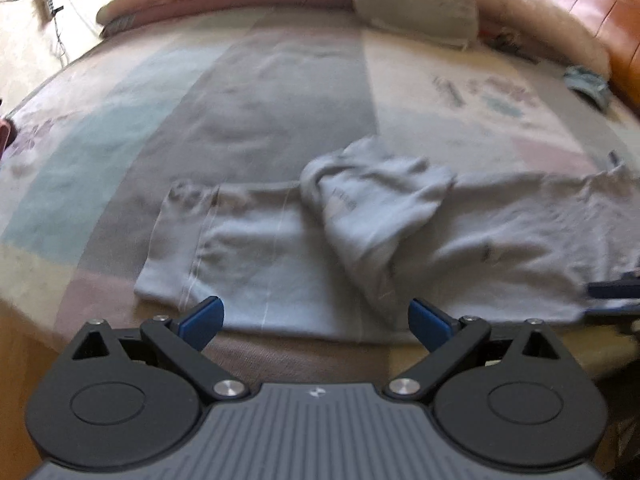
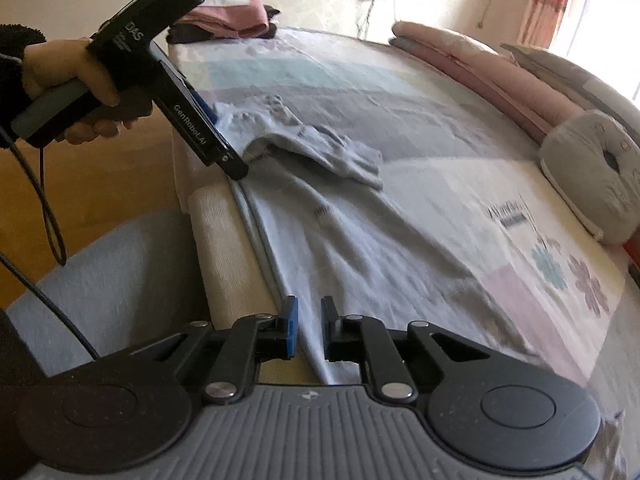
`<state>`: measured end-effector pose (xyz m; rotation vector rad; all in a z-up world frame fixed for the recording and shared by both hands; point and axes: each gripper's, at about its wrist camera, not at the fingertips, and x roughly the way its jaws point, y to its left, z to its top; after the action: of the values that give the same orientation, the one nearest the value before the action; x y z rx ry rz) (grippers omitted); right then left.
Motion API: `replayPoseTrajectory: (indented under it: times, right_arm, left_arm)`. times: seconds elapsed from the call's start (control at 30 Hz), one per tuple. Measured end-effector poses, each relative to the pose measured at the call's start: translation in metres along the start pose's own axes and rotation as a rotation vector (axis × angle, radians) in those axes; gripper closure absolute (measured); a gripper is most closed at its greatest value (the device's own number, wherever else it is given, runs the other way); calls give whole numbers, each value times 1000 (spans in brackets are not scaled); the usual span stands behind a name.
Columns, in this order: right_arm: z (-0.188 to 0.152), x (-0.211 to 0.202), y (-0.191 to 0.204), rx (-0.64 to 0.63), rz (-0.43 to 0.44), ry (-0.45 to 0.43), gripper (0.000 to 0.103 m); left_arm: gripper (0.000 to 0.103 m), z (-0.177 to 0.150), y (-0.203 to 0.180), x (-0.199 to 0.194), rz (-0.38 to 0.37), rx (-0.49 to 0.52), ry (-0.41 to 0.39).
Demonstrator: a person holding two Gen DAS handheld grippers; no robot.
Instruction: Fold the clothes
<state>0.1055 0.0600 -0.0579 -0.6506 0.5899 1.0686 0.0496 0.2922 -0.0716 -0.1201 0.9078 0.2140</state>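
Fingers of the left gripper (image 1: 316,322), with blue flat pads on black linkage arms, stand wide apart and hold nothing; they hang just above the near hem of a pale grey-blue garment (image 1: 256,248). This garment, of soft knit cloth with fine wrinkles, lies spread long along the near edge of the bed (image 1: 280,92), and one part of it is folded back over the middle in a loose, rumpled flap. On the right gripper (image 2: 309,326) the fingers are nearly together, and a narrow fold of the same garment (image 2: 360,248) passes between the blue pads; they seem to pinch it. The bed cover is a flat blanket with broad pastel stripes and printed flowers. A rounded grey cushion (image 2: 592,184) sits at the far side, beside long pink rolled bedding (image 2: 472,68).
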Motion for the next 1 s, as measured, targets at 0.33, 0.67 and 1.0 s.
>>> replayPoseTrajectory:
  times: [0.33,0.67,1.0]
  right_arm:
    - [45,64,25,-134,65,-30,89]
    - [52,67,32,-144,144,-25,101]
    - [39,28,7,29,103,-52,90]
  left_arm:
    - [4,5,9,-21,2,-19,-64]
    - [4,2,18,-21,-14,-39,-63]
    - [4,18,-18,11,-38,72,-56]
